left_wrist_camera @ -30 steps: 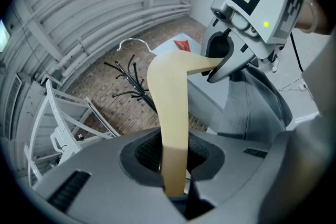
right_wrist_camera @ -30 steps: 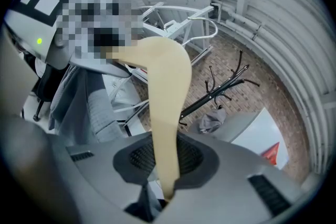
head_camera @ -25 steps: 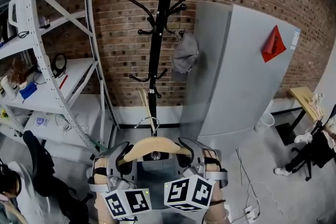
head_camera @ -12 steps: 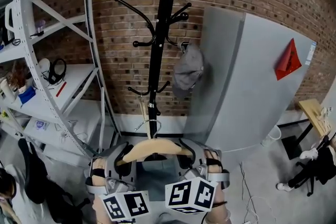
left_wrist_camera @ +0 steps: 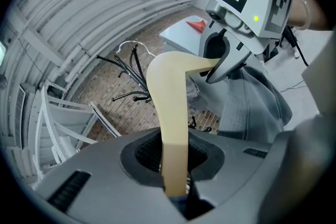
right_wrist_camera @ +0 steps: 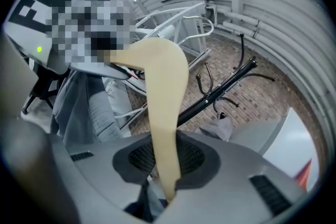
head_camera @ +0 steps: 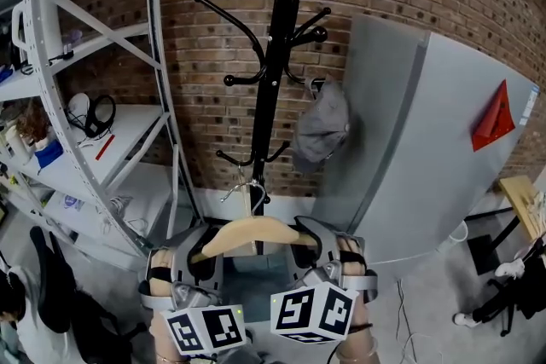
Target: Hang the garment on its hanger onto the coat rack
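Though clamped endwise by our left gripper [head_camera: 196, 253] and right gripper [head_camera: 312, 245], the hanger [head_camera: 256, 230], its garment [left_wrist_camera: 257, 107] mostly hidden.

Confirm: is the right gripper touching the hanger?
Touching. The right gripper view shows the right gripper with both jaws pressed against the wooden arm of the hanger, which runs between them.

Pale wooden hanger [head_camera: 256, 228] gripped by left gripper [head_camera: 199, 253] and right gripper [head_camera: 317, 248]; black coat rack [head_camera: 271, 98] beyond
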